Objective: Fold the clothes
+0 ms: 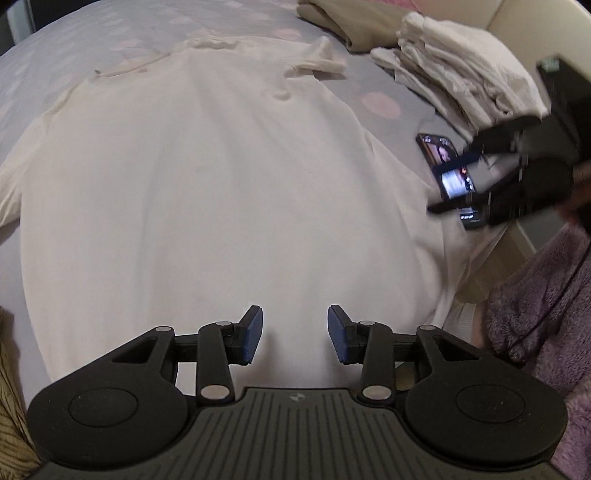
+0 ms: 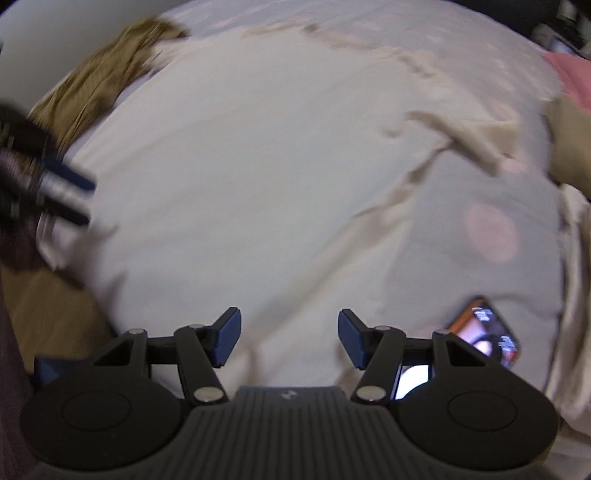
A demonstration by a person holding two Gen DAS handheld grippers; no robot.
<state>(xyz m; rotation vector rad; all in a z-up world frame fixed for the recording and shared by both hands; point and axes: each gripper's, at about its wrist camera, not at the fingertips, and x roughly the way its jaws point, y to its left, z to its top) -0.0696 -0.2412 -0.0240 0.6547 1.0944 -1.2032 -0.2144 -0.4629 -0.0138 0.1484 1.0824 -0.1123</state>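
Observation:
A cream shirt (image 1: 207, 192) lies spread flat on the bed, its collar at the far end. My left gripper (image 1: 295, 334) hangs just above the shirt's near hem, open, with nothing between its blue pads. In the right wrist view the same shirt (image 2: 240, 166) fills the middle, with a rumpled sleeve (image 2: 461, 136) at its right. My right gripper (image 2: 290, 339) is open and empty over the shirt's near right edge. Each gripper shows blurred in the other's view: the right gripper (image 1: 452, 177) at the shirt's right side, the left gripper (image 2: 86, 202) at its left side.
The grey bedsheet (image 1: 373, 103) has pink dots. A phone (image 1: 447, 170) with a lit screen lies right of the shirt; the phone (image 2: 487, 332) is close beside my right gripper. A stack of folded cream clothes (image 1: 461, 74), a tan garment (image 1: 351, 22) and a mustard garment (image 2: 103, 81) lie around. A purple fleece sleeve (image 1: 535, 314) is near right.

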